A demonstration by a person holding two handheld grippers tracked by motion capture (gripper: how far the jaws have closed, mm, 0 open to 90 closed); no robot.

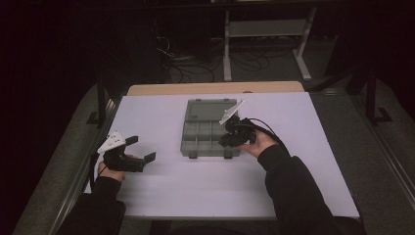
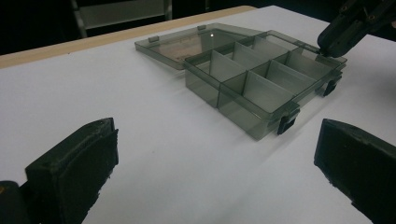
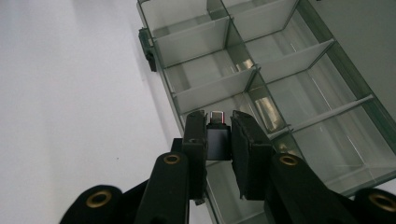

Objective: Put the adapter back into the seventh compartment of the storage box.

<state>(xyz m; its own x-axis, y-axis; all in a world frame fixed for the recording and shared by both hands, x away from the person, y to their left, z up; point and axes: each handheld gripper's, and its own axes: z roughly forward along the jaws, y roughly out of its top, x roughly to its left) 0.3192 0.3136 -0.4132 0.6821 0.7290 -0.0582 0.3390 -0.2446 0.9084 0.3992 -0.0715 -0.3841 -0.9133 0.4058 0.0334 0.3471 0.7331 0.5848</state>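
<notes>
Where the white desk (image 1: 195,186) is seen from the high view, a smoky transparent organiser box (image 1: 210,129) is recorded at centre frame, its lid (image 1: 211,108) laid open and flat behind the tray toward the upper part of the frame. The tray is divided by partitions into several compartments, and two dark latches (image 2: 287,122) are noted on its front wall. The right gripper (image 1: 229,138) is placed at the box's lower right corner, just right of centre in the high view; its fingers (image 3: 247,140) are clenched on a small black adapter with a metal plug tip (image 3: 218,133), held over the tray's near edge at lower centre of the right gripper view. Whether the adapter touches the box cannot be told. The left gripper (image 1: 142,149) is placed at the left of the high view, on or just above the desk and well apart from the box; its fingers (image 2: 74,163) are spread wide with nothing between them, directed toward the box, as seen at the lower corners of the left gripper view.
</notes>
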